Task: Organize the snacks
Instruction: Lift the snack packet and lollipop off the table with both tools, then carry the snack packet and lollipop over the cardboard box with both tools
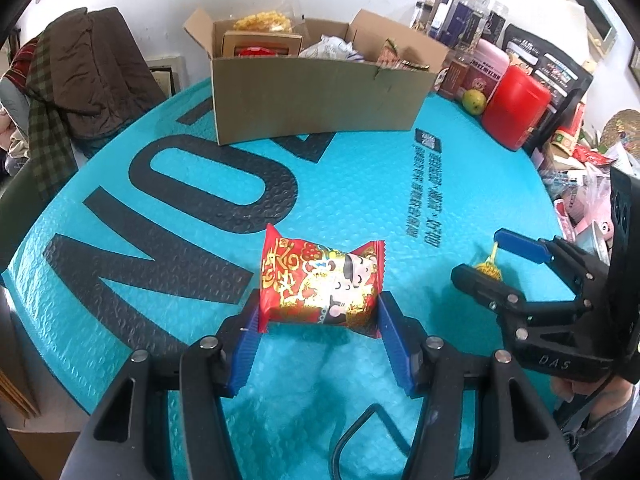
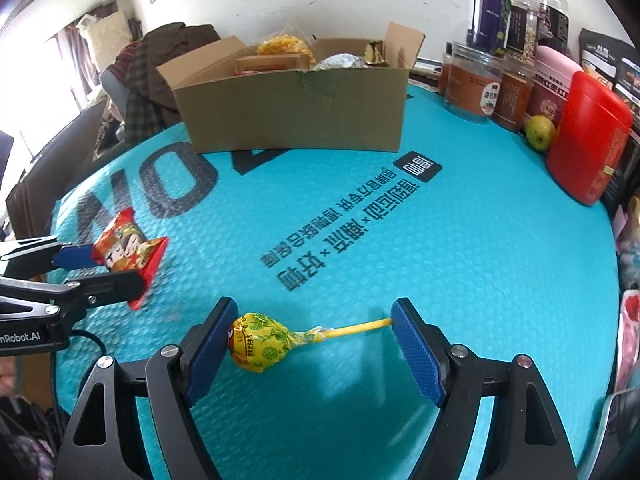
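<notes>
Left gripper [image 1: 318,312] clamps the red snack packet [image 1: 320,284] by both ends, lifted off the teal mat [image 1: 160,208]. Right gripper [image 2: 312,320] pinches the yellow lollipop [image 2: 260,340] end to end: wrapped head on one pad, stick tip on the other. Left wrist view hides most of the lollipop behind a finger; right wrist view shows it whole. Cardboard box [image 1: 316,96] of snacks sits well behind both.
</notes>
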The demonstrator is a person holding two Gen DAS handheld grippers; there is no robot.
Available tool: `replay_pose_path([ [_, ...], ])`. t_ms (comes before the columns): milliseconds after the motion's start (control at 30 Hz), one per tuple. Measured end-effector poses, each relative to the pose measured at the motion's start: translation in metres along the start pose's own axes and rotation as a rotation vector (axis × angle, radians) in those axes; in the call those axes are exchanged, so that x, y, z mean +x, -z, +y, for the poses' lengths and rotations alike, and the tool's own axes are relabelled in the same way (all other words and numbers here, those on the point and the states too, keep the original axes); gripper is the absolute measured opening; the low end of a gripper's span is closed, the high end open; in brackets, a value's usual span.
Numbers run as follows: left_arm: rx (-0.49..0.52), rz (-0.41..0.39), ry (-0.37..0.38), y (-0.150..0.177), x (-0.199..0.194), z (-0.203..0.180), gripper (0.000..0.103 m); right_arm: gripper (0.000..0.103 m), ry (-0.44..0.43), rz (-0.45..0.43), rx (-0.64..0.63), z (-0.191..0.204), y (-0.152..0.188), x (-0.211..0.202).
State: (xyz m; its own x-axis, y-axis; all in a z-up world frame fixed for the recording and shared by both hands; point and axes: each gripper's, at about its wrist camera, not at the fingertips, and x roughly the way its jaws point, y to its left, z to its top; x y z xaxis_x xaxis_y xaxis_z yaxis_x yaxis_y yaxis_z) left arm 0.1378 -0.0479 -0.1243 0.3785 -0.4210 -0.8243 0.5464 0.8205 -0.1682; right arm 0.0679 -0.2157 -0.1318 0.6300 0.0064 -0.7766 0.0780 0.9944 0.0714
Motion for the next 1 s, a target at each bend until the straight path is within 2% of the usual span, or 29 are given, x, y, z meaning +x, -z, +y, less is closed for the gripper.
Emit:
replay_pose_path([
  [267, 0.021, -0.066, 0.028, 0.002, -0.027, -0.010, 0.055, 0.080, -0.039, -0.036, 0.025, 0.010, 0.006, -0.024],
  [500, 0.038, -0.139, 0.042, -0.004, -0.052, -0.018, 0.055, 0.080, -0.086, -0.082, 0.053, 0.016, -0.004, -0.051],
  [800, 0.060, -0.261, 0.048, -0.029, -0.085, -0.023, 0.055, 0.080, -0.077, -0.175, -0.013, 0.025, -0.040, -0.086],
  [1000, 0.057, -0.326, 0.082, -0.054, -0.102, -0.020, 0.055, 0.080, -0.072, -0.225, -0.040, 0.026, -0.070, -0.100],
])
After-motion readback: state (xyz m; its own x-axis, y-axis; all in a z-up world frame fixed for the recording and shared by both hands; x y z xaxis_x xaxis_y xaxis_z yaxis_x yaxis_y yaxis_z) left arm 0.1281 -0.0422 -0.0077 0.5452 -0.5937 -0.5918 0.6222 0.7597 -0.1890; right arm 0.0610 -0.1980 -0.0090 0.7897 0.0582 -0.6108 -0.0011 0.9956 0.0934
